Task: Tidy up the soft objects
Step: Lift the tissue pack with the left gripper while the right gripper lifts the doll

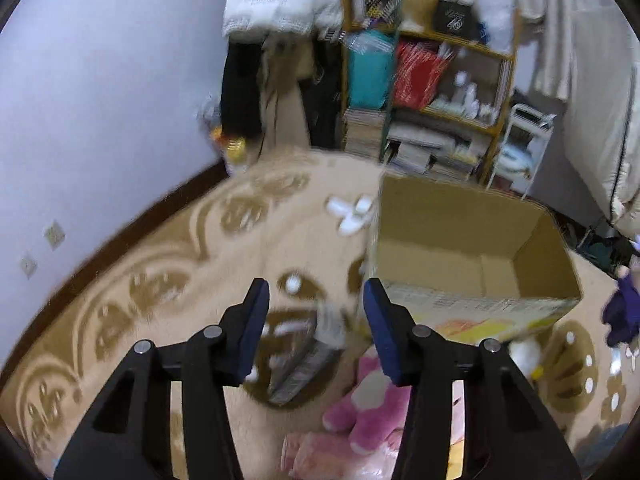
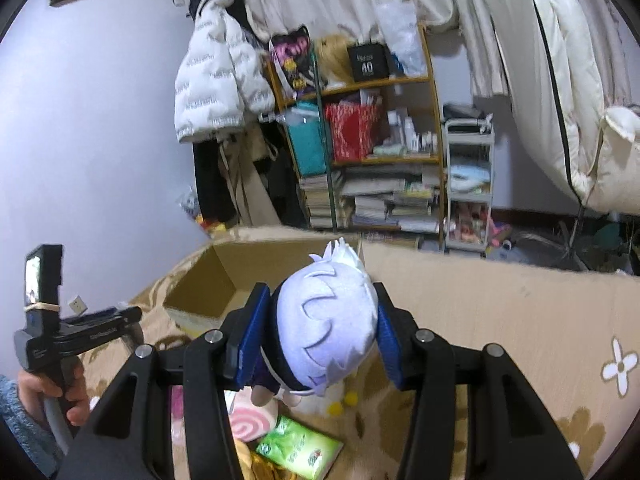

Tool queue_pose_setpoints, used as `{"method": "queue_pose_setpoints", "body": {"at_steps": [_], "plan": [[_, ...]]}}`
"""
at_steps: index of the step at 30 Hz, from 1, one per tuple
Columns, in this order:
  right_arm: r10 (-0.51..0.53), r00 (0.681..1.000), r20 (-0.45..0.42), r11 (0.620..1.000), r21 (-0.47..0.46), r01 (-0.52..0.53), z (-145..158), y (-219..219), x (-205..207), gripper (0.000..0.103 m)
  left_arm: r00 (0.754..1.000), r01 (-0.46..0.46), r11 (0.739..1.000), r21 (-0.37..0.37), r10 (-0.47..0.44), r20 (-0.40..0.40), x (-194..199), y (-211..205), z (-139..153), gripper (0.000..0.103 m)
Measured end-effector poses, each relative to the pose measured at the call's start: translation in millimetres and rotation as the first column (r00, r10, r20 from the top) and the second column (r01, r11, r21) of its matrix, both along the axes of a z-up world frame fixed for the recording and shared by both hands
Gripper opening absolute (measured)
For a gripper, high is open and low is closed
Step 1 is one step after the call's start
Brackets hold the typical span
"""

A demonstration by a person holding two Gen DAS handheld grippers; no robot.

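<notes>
Home bedroom: patterned carpet (image 1: pixel 168 280), cluttered bookshelf (image 2: pixel 360 152), hung jacket (image 2: pixel 212 84).

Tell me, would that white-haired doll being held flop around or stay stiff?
Probably floppy: the white-haired doll is plush, and its small limbs dangle below the right gripper, whose jaws pinch its big head. It likely weighs little and would squash rather than break.

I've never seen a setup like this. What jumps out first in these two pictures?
The white-haired doll pinched between the right gripper's blue pads, raised just short of an open cardboard box on the patterned rug. In the other view the left gripper hangs open and empty over a pink plush beside that box.
</notes>
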State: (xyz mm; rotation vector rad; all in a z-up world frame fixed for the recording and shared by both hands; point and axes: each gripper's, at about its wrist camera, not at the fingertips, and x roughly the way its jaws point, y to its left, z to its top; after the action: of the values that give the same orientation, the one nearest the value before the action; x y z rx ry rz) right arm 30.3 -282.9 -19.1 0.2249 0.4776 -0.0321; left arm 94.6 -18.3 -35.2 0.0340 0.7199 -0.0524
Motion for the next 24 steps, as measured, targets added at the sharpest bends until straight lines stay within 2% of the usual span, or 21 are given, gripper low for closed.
{"method": "queue_pose_setpoints", "body": {"at_steps": [3,8,9,12,14,15,20,22,24], "plan": [[0.003,1.0,0.028,1.0,-0.005,-0.003,6,1,4,0.053,0.998,0.065,0.998,-0.025,-0.064,0.021,3,-7,12,0.036],[0.012,1.0,0.025,1.0,-0.008,-0.012,5,2,13,0.053,0.996,0.087,0.996,-0.019,-0.086,0.028,6,-12,24,0.036],[0.017,1.0,0.022,1.0,-0.003,-0.017,4,1,16,0.053,0.996,0.083,0.996,-0.025,-0.083,0.021,8,-11,23,0.036],[0.026,1.0,0.016,1.0,-0.002,-0.026,1,0,20,0.053,0.994,0.071,0.997,-0.044,-0.074,-0.079,22,-4,4,0.037],[0.031,0.999,0.018,1.0,-0.004,-0.031,1,1,21,0.053,0.987,0.059,0.998,-0.024,-0.062,-0.146,30,-2,-10,0.042],[0.038,0.999,0.021,0.999,-0.002,-0.038,1,0,23,0.053,0.983,0.054,0.998,-0.022,-0.057,-0.174,34,0,-17,0.052],[0.056,0.998,0.043,0.998,-0.003,-0.056,1,2,30,0.053,0.966,0.03,0.999,0.01,-0.027,-0.256,40,6,-49,0.057],[0.059,0.997,0.045,0.998,0.005,-0.06,0,-1,34,0.053,0.957,0.023,1.0,0.02,-0.016,-0.291,44,9,-61,0.068],[0.059,0.997,0.051,0.998,0.02,-0.061,0,-3,37,0.053,0.947,0.01,0.999,0.043,0.005,-0.321,48,12,-73,0.074]]}}
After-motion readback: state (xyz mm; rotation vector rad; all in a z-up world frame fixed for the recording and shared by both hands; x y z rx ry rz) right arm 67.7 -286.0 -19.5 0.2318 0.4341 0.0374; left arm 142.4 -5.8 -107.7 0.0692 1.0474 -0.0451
